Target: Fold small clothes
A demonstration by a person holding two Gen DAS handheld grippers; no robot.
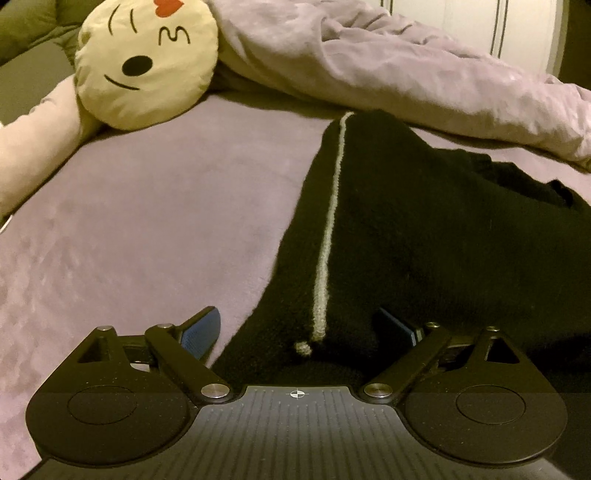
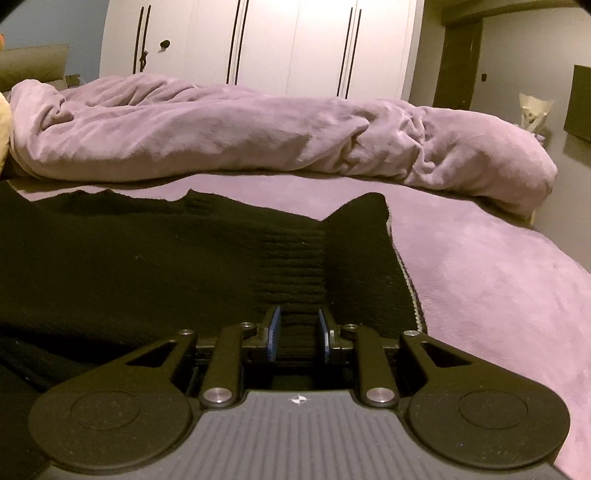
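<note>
- Left wrist view: one black knitted garment (image 1: pixel 388 221) with a pale stripe lies flat on the bed (image 1: pixel 147 221). The left tongs (image 1: pixel 301 326) stand wide open over its near edge and hold nothing.
- Right wrist view: the right tongs (image 2: pixel 298 334) are almost closed, pinching the ribbed hem of the garment (image 2: pixel 147 258). It looks soft, light and limp; I would take it at the corners.

The knit top (image 1: pixel 406 229) is black with one thin white stripe (image 1: pixel 328 236). The bed cover (image 1: pixel 147 221) is purple. The round pillow (image 1: pixel 147 62) is yellow with a red heart (image 1: pixel 168 7).
</note>
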